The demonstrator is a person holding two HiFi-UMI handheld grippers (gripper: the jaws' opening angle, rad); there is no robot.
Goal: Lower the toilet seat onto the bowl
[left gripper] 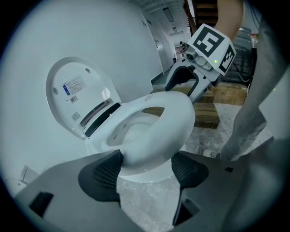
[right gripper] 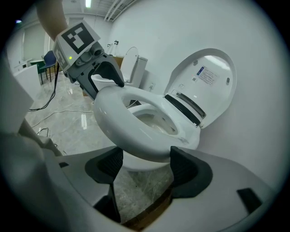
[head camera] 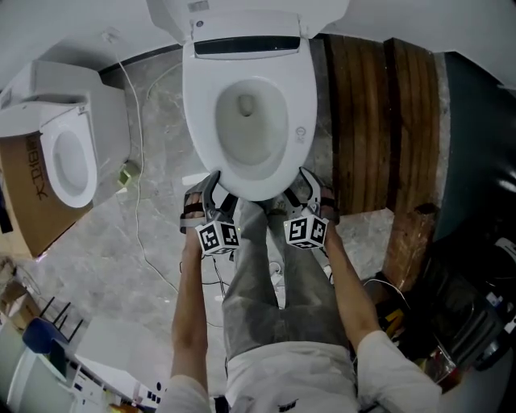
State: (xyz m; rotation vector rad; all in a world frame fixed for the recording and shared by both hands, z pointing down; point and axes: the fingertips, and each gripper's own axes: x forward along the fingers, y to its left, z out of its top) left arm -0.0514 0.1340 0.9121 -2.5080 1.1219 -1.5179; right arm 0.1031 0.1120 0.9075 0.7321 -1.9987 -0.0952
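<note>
A white toilet stands in front of me with its lid (head camera: 242,12) upright against the wall. The white seat (head camera: 201,105) lies low over the bowl (head camera: 250,121); whether it rests on the rim I cannot tell. My left gripper (head camera: 214,187) and right gripper (head camera: 306,184) sit side by side at the seat's front edge. In the left gripper view the seat (left gripper: 172,118) has its front rim between the jaws of the left gripper (left gripper: 146,165), which stand wide. The right gripper (right gripper: 142,163) is the same: wide jaws, the seat (right gripper: 122,118) between the pads, no clear squeeze.
A second white toilet (head camera: 68,153) and a cardboard box (head camera: 28,193) stand to the left. Dark wooden planks (head camera: 371,121) lie right of the bowl. A thin cable (head camera: 141,161) runs over the marble floor. My legs (head camera: 278,298) are under the grippers; dark clutter (head camera: 468,314) fills the right.
</note>
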